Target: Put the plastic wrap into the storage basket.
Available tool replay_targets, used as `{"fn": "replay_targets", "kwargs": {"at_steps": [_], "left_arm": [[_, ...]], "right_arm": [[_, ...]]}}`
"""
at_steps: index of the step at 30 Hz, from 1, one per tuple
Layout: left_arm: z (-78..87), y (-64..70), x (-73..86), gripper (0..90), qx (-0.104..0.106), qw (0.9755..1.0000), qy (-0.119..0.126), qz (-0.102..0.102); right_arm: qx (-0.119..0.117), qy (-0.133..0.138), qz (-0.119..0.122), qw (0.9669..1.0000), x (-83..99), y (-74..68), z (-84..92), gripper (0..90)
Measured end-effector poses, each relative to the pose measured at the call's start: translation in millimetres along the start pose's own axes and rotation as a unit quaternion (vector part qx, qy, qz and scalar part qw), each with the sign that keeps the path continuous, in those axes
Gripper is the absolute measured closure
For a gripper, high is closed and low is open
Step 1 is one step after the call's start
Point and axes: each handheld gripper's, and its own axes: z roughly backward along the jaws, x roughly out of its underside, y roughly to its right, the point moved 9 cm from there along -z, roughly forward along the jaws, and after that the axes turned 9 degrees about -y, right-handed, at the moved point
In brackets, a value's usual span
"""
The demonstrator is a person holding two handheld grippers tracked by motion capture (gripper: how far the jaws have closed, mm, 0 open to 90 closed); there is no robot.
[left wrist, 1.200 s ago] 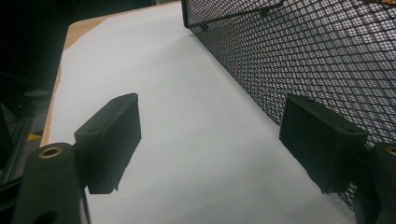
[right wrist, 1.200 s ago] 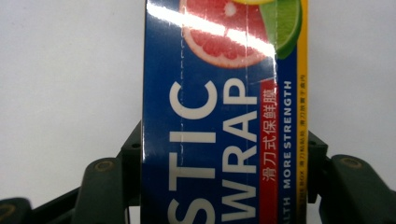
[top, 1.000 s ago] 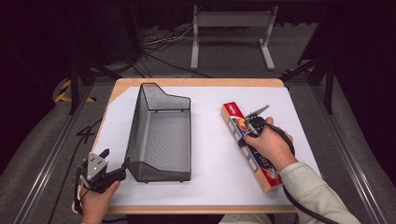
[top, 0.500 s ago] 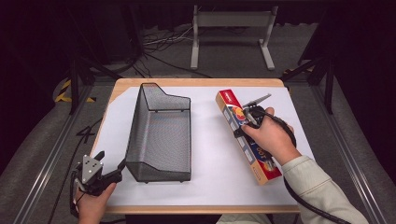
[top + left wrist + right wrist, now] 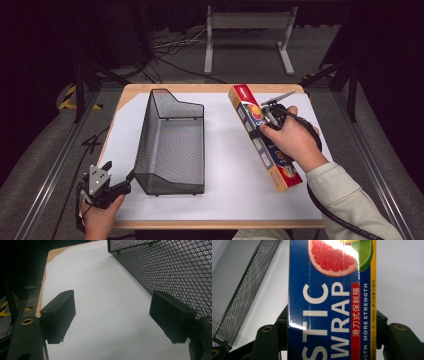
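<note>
High view: black mesh basket (image 5: 172, 145) on white sheet (image 5: 230, 165), left of centre, nothing inside. Long plastic wrap box (image 5: 264, 136) to its right, well apart, clamped across its middle by right gripper (image 5: 264, 120) and tilted off the sheet.

Left gripper (image 5: 117, 186) at near left table edge, just beside basket's near corner — jaws apart, holding nothing.

Left gripper view: jaws wide, bare sheet between, mesh wall close on the right.

Right gripper view: jaws pressed on both sides of box — basket at far left.
</note>
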Motion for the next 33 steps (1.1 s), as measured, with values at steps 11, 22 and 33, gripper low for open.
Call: {"fn": "replay_targets", "kwargs": {"at_steps": [11,22,33], "left_arm": [[-0.8,0.5,0.0,21.3,0.000,1.0000,0.000,-0.003],[-1.0,0.0,-0.3,20.9,0.001,1.0000,0.001,-0.004],[-1.0,0.0,-0.1,21.0,0.002,1.0000,0.002,-0.003]], "right_arm": [[-0.017,0.027,0.016,0.9994,-7.2,-20.4,12.9,40.2],[-0.047,0.026,0.031,0.9981,-16.0,-66.1,18.4,40.2],[-0.068,0.025,0.050,0.9961,-23.3,-99.0,17.9,40.1]]}}
